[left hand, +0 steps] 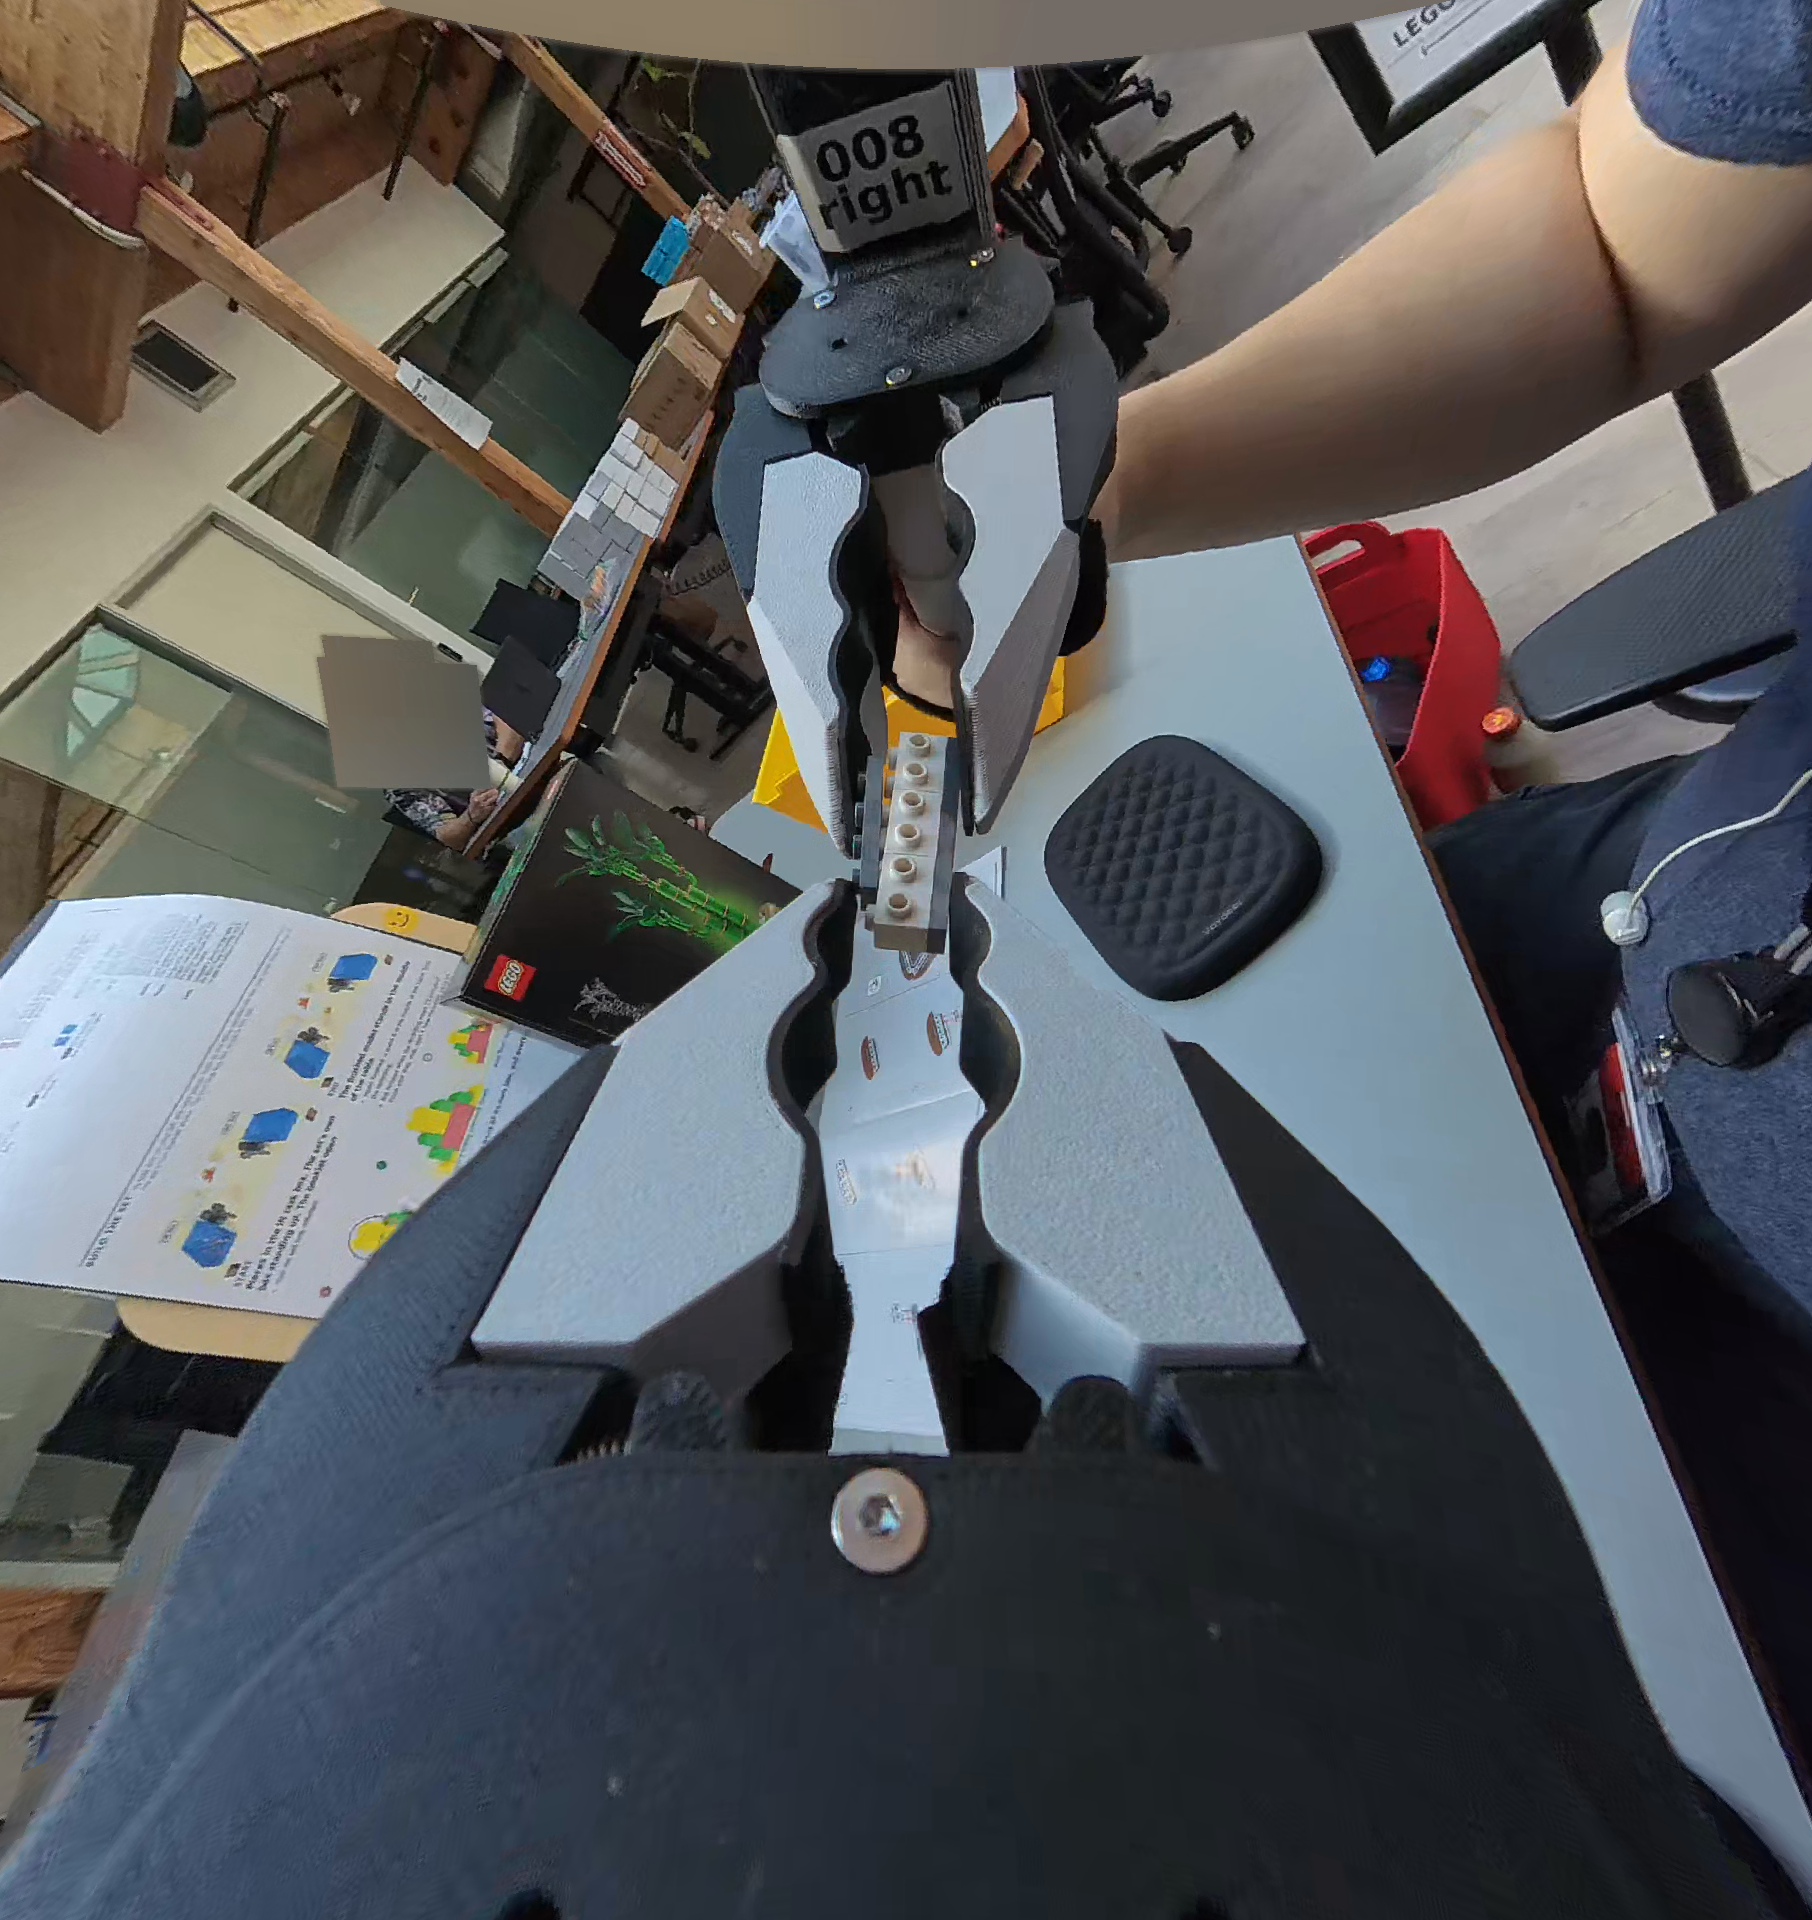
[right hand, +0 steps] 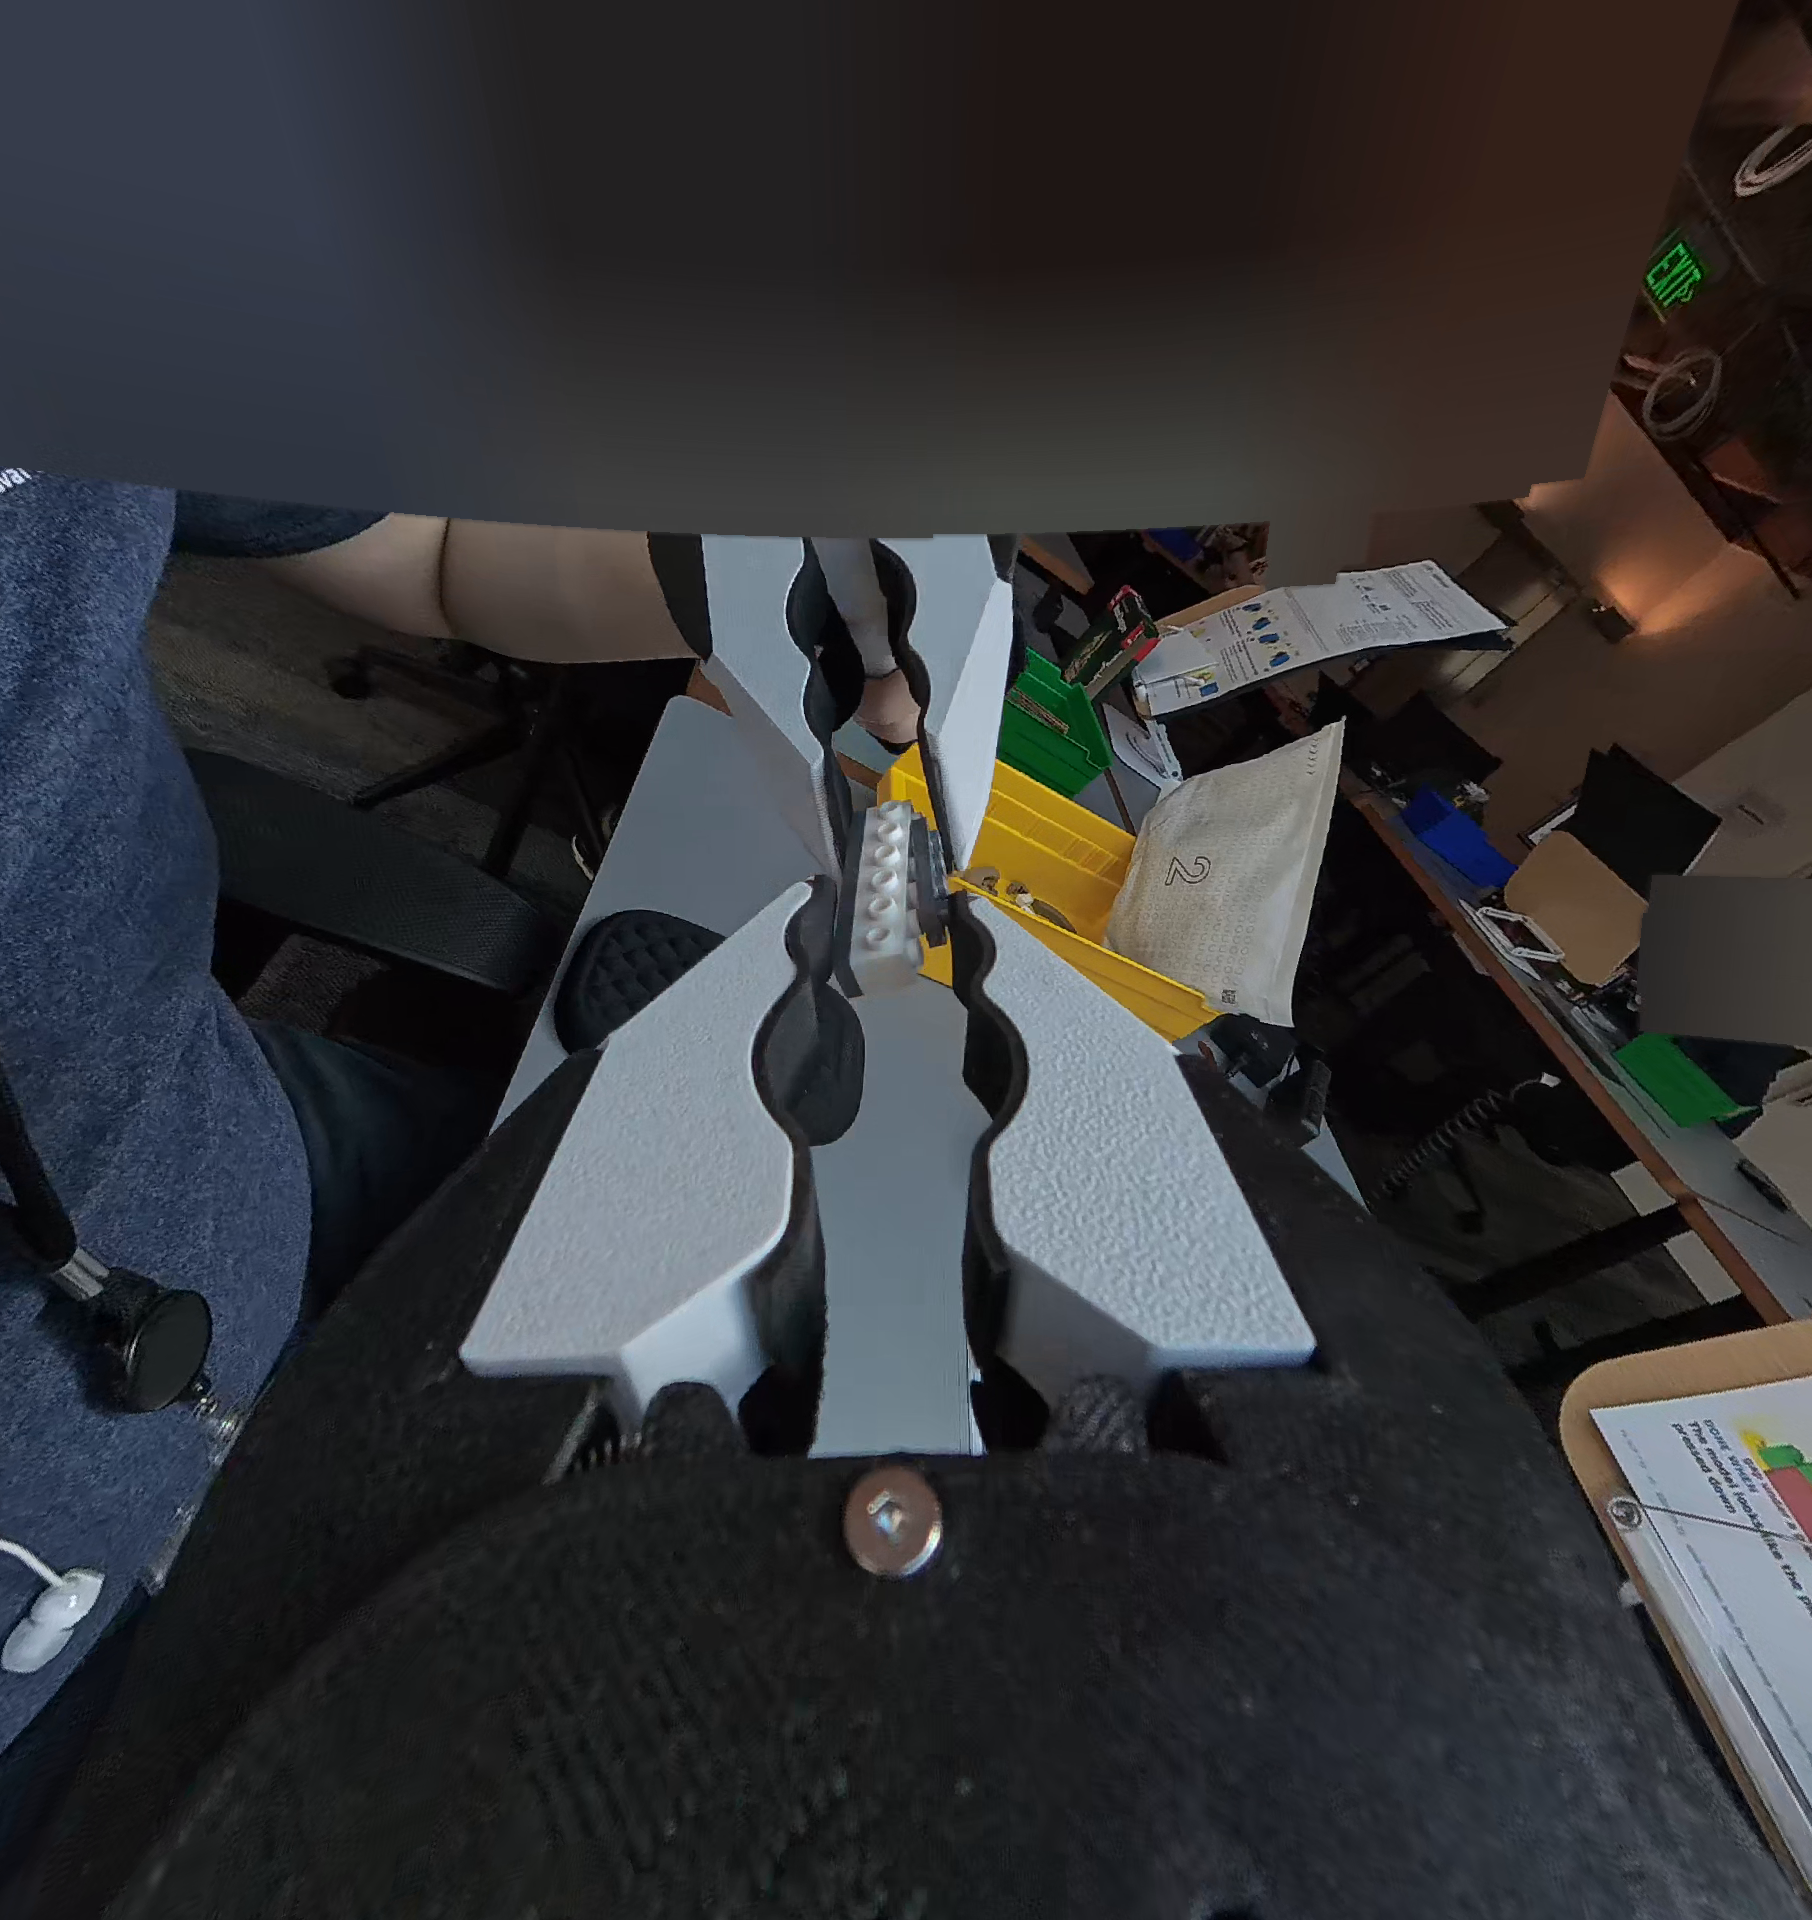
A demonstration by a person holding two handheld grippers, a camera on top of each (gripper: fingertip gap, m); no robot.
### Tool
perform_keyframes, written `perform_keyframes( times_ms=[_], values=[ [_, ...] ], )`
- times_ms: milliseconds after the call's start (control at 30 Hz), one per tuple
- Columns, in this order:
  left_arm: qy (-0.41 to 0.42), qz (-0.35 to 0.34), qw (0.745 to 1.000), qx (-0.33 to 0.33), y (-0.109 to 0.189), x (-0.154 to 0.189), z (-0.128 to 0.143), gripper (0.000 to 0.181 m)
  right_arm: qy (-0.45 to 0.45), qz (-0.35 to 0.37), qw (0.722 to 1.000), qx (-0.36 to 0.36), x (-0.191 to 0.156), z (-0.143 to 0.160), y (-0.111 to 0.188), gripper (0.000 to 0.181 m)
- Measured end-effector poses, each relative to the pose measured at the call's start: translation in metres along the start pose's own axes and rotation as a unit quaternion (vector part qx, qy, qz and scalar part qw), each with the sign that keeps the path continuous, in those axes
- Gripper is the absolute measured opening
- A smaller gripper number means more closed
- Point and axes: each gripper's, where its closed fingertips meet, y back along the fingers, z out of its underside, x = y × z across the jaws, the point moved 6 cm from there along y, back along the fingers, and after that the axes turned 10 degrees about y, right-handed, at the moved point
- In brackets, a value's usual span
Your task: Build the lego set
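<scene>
In the left wrist view, far left, an instruction sheet (left hand: 195, 1091) with coloured diagrams lies on a board. To its right stands a black lego box (left hand: 611, 914) with a green bamboo plant printed on it. In the centre, the left gripper (left hand: 904, 902) points forward above the grey table (left hand: 1245, 748). Its two fingertips close on the near end of a small lego assembly (left hand: 910, 842), a tan brick with one row of studs joined to dark grey pieces. From the opposite side the right gripper (left hand: 902, 800) comes in, and its fingers clamp the far part of the same assembly, so both claws grip it and it hangs in the air between them, above the table. Behind it a yellow bin (left hand: 788, 769) shows. To the right a black quilted pad (left hand: 1182, 862) lies on the table, and further right a red bin (left hand: 1421, 644) stands past the table edge.

In the right wrist view, at the left is the person's blue shirt (right hand: 81, 831). In the centre, the right gripper (right hand: 886, 940) holds the near end of the lego assembly (right hand: 886, 899), and the left gripper (right hand: 881, 821) holds the far end. To the right are the yellow bin (right hand: 1068, 883) holding a few small pieces, green bins (right hand: 1053, 727) and a cream paper bag (right hand: 1224, 883).
</scene>
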Motion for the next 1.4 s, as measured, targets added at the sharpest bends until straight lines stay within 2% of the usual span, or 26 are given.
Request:
perform_keyframes(
  times_ms=[300, 367, 500, 1067, 1367, 1400],
  values=[
    [0.053, 0.035, 0.998, 0.006, 0.0, -0.003, 0.005, 0.016, 0.061, -0.009, 0.998, -0.02, -0.004, 0.002, -0.001, 0.028],
    [0.053, 0.038, 0.998, 0.006, -0.001, -0.003, 0.005, 0.016, 0.078, -0.002, 0.997, -0.025, -0.003, 0.001, -0.001, 0.021],
    [0.064, 0.052, 0.997, 0.015, 0.0, -0.002, 0.003, 0.016, 0.095, -0.002, 0.995, -0.025, -0.005, -0.002, 0.0, 0.021],
    [0.091, 0.084, 0.991, 0.041, 0.005, -0.002, -0.001, 0.016, 0.088, 0.024, 0.996, -0.016, -0.01, -0.013, -0.001, 0.017],
    [0.064, 0.058, 0.995, 0.043, 0.004, -0.002, -0.001, 0.017, 0.082, 0.029, 0.996, -0.001, -0.008, -0.008, 0.0, 0.018],
    [0.068, 0.053, 0.995, 0.044, 0.003, -0.001, -0.001, 0.022, 0.08, 0.036, 0.996, 0.002, -0.007, -0.007, 0.001, 0.018]
  ],
)
